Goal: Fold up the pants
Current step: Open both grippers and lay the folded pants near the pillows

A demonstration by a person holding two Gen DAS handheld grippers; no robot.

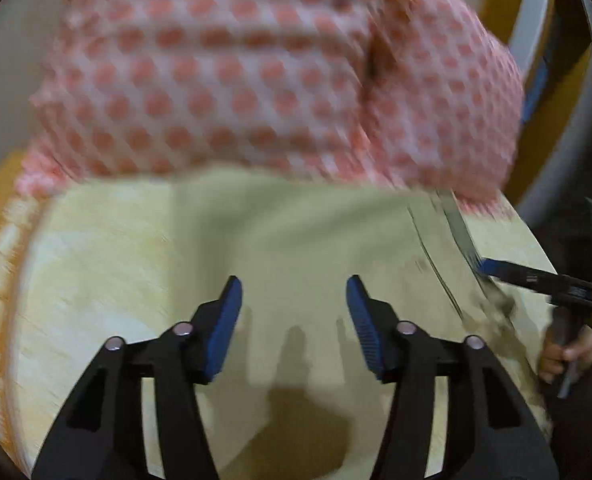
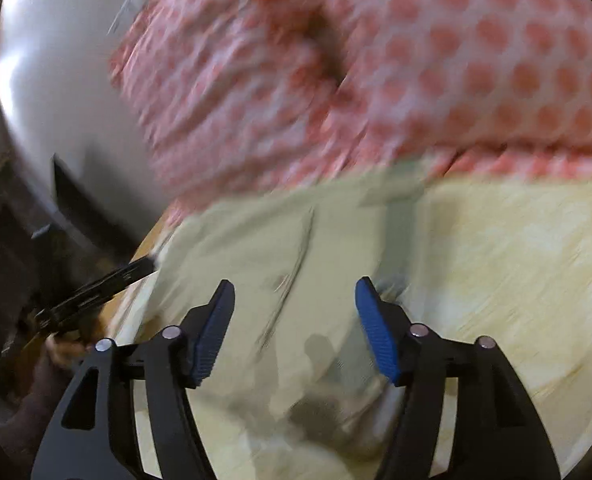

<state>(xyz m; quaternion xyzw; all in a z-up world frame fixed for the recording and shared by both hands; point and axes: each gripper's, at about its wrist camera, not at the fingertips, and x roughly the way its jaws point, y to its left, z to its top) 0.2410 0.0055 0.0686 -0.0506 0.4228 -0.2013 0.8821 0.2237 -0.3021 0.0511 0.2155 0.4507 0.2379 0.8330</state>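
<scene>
Two grippers are seen over a pale green pair of pants (image 1: 296,232) that is spread on a light wooden surface (image 1: 96,260), just in front of a pink-and-white dotted pillow or cushion (image 1: 256,72). The left gripper (image 1: 294,300) is held with its blue-padded fingers (image 1: 226,320) wide apart above the cloth, and nothing is gripped between them. The right gripper (image 2: 295,304) is likewise spread wide, with nothing caught between its pads, and it is hung over a stretch of the pants where a seam or pocket line (image 2: 296,264) is visible.

In each wrist view the other tool is glimpsed at the frame's side, near the garment's edge, so the two are probably set at opposite sides of the pants in order that the cloth can be taken at two points and turned over evenly. The wide opening is best read as readiness for a pinch not yet made.

Both views are blurred, so it cannot be told whether the fingertips are touching the fabric, nor which end of the pants is nearer the pillow.
</scene>
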